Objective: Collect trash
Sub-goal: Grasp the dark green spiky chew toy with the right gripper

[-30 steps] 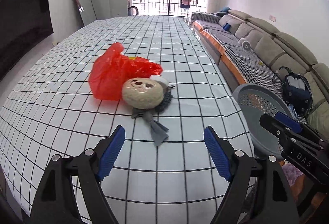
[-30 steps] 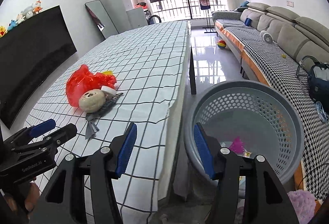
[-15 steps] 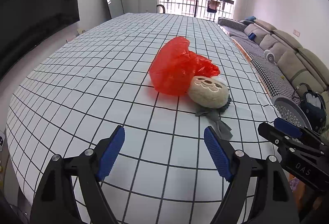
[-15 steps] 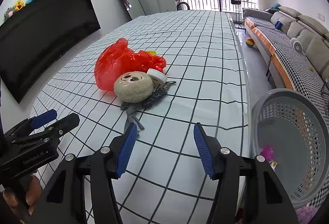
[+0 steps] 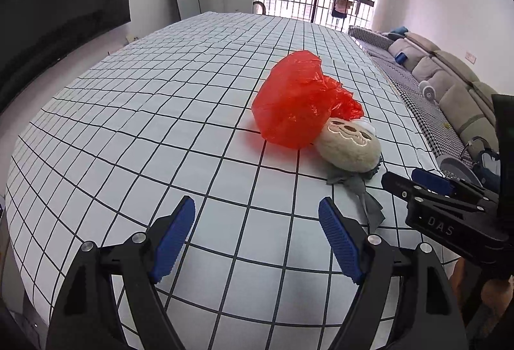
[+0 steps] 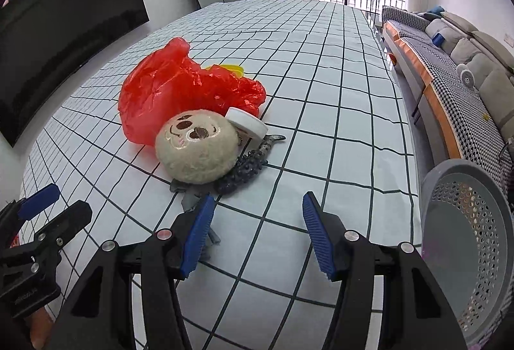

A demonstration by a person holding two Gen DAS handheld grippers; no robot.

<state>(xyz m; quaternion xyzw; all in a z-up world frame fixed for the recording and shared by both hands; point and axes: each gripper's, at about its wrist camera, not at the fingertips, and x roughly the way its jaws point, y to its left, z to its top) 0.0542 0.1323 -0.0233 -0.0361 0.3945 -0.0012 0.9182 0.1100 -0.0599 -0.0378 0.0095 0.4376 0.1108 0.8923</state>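
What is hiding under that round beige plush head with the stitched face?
Under the round beige plush head lie a grey fabric strip and a dark knobbly piece; a white round lid leans behind. How far they reach underneath is covered.

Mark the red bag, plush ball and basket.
red bag [image 6: 180, 89], right wrist view, crumpled middle.
plush ball [image 6: 197, 147], right wrist view, embroidered face.
basket [image 6: 462, 208], right wrist view, perforated inner wall.
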